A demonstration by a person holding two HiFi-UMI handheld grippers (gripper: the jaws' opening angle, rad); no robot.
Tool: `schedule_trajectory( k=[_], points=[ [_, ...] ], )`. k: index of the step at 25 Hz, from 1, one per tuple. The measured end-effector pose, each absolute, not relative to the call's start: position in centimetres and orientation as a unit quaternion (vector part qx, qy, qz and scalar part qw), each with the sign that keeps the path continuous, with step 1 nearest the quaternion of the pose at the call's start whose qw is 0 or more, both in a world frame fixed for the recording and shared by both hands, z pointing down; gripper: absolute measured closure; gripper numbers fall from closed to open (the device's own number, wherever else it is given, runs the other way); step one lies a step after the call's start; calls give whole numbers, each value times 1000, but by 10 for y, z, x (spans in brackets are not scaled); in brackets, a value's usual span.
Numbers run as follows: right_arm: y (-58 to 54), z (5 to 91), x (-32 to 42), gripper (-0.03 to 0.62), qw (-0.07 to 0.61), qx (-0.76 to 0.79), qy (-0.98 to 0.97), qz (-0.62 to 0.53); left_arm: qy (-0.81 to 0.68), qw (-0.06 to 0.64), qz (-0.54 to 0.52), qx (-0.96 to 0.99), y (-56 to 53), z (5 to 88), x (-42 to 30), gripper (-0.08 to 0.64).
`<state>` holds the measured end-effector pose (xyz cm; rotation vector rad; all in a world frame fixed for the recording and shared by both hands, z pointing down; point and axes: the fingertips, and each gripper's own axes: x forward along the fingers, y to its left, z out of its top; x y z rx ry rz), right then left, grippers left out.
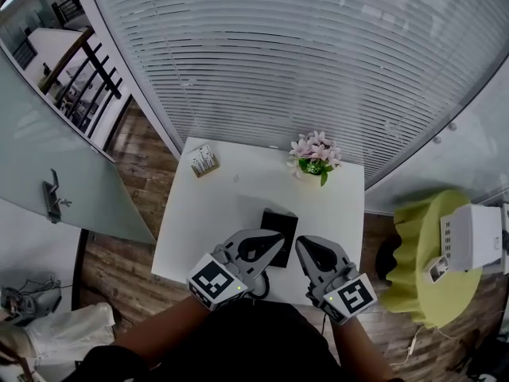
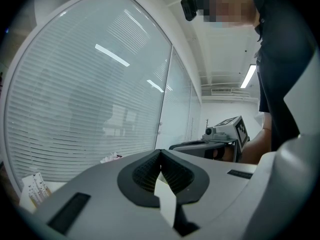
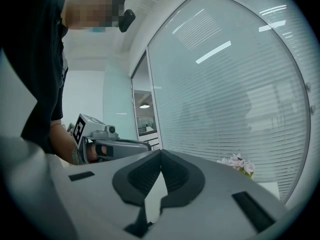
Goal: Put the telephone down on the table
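Observation:
A flat black rectangular thing (image 1: 280,221), likely the telephone, lies on the white table (image 1: 231,197) near its front edge. My left gripper (image 1: 278,240) is shut and empty, its tip over the black thing's near left corner; whether it touches is unclear. My right gripper (image 1: 301,245) is shut too, just right of that thing, with nothing in it. In the left gripper view the jaws (image 2: 160,153) meet, and the right gripper (image 2: 222,136) shows beyond. In the right gripper view the jaws (image 3: 160,153) are closed, with the left gripper (image 3: 107,139) at the side.
A pot of pink flowers (image 1: 314,159) stands at the table's back right and a small card holder (image 1: 204,161) at the back left. A wall of glass with blinds (image 1: 318,54) is behind. A yellow-green stool (image 1: 421,285) holding a white box (image 1: 473,237) stands to the right.

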<state>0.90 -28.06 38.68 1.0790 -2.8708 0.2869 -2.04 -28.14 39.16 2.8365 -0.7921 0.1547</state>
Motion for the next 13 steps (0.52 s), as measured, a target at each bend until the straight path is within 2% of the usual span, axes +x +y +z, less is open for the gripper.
schedule_trajectory(
  k=[13],
  points=[
    [-277,390,7,569,33,350,-931,94,-267,98,53,957,-279,395,-21,549]
  ],
)
